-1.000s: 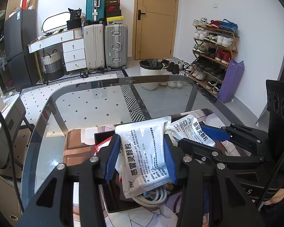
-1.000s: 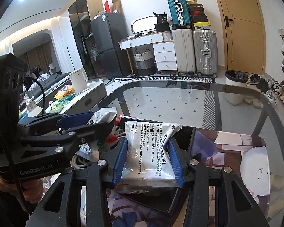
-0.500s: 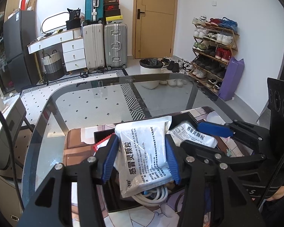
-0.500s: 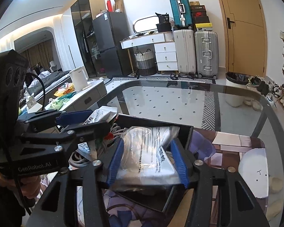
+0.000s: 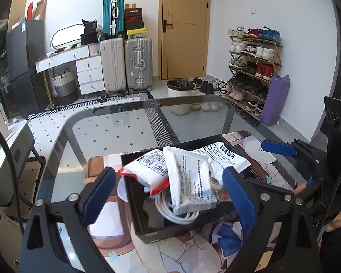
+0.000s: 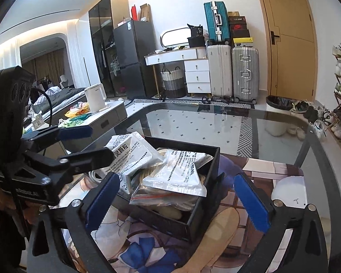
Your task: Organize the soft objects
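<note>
I am holding my left gripper (image 5: 169, 195) and right gripper (image 6: 176, 202) spread apart, gripping nothing, over the black box (image 6: 202, 218) on the table (image 5: 116, 134), where white medicine packets (image 5: 191, 182) are lying piled inside.

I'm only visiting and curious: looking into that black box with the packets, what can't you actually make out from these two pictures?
- Bottom of the black box: left wrist view, covered by the white packets and coiled white cable.
- Contents of the clear zip bag: right wrist view, under the silver packet.
- Packet print: too small to read in either view.
- Left claw and right claw: both open, handles cut off by the bottom edge.
</note>
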`<move>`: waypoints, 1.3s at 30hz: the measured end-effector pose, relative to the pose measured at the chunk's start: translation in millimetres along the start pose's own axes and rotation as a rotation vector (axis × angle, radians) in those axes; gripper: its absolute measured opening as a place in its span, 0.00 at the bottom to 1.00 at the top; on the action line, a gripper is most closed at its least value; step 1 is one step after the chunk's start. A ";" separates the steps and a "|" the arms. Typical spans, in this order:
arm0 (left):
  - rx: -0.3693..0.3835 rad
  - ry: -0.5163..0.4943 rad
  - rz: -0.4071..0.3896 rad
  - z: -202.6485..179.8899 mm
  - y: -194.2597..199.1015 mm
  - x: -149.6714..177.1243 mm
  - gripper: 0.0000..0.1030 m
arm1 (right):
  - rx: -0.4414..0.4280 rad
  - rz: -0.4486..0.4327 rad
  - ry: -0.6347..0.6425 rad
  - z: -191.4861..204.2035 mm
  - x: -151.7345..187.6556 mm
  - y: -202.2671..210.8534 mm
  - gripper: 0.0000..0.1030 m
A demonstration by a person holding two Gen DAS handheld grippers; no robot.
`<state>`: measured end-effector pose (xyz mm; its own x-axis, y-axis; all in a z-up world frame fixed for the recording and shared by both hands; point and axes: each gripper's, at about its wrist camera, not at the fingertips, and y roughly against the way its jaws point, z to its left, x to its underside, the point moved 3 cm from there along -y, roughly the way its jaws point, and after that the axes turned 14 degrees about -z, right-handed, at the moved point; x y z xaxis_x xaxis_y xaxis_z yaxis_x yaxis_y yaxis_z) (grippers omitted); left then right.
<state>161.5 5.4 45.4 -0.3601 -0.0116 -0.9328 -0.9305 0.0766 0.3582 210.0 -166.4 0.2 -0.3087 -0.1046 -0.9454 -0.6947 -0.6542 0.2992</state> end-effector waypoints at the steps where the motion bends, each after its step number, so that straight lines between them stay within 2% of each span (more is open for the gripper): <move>1: -0.004 -0.002 -0.007 0.8 3.2 0.5 0.96 | 0.003 -0.004 -0.002 0.2 0.7 1.9 0.99; 3: -0.007 -0.004 -0.021 3.2 7.9 2.2 1.00 | 0.010 -0.017 -0.002 0.4 1.4 5.5 0.99; 18: -0.079 0.019 -0.051 15.4 24.8 37.8 1.00 | 0.005 -0.114 0.063 23.4 4.5 33.2 0.99; 32: -0.109 0.019 -0.100 18.2 26.5 58.6 1.00 | 0.016 -0.109 0.065 27.4 23.1 40.4 0.99; 39: -0.107 0.043 -0.117 18.7 28.0 59.1 1.00 | 0.026 -0.126 0.096 35.1 26.9 44.2 0.99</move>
<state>115.4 25.5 -0.5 -0.2495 -0.0569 -0.9667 -0.9672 -0.0346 0.2516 148.3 -171.9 -7.4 -0.1555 -0.0951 -0.9832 -0.7406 -0.6474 0.1798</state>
